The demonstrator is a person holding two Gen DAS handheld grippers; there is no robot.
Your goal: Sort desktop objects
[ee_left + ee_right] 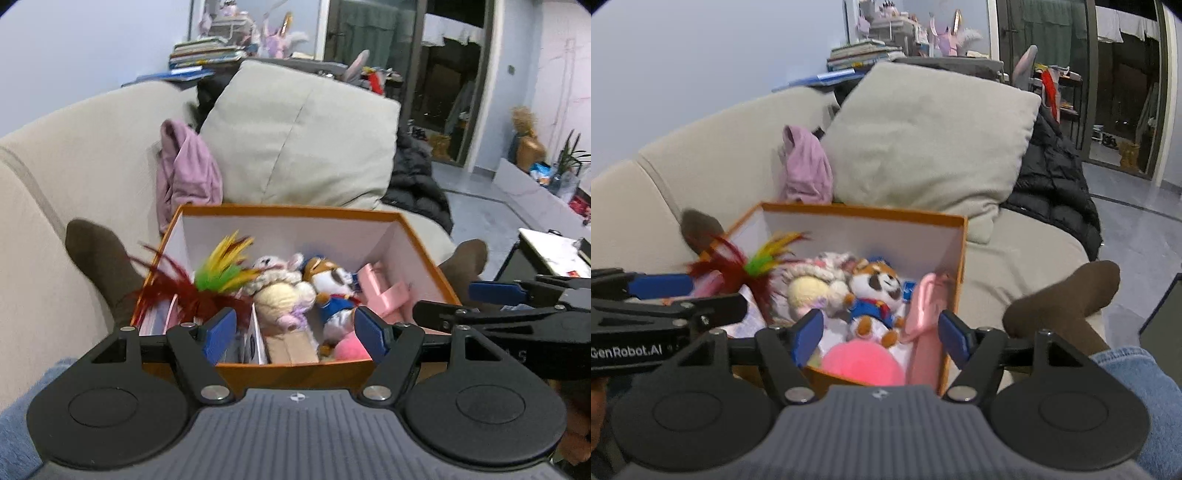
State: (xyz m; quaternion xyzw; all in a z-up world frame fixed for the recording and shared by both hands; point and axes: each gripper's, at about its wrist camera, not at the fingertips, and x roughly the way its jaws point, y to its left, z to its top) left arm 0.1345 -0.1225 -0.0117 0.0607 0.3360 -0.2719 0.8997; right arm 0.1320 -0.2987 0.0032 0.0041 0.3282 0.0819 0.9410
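Feather toy (207, 284) base hidden, pink ball (862, 363) partly hidden by box wall (827, 374)

We see a beige sofa (74, 155) with a large pale cushion (295, 136) leaning against its back. Just beside the cushion, a lilac garment (184, 173) hangs crumpled over the sofa back, and on the cushion's other side lies a black puffer jacket (1052, 177). Two feet in brown socks rest on the seat, one at the left (99, 262) and one at the right (1067, 299), with a blue denim trouser leg (1137, 391) showing nearer us. Behind the sofa we make out a stack of books (203, 55) and some blurred pink and white figures (945, 40). Glass doors (454, 74) stand further right, and a potted plant (569, 155) sits near the wall.
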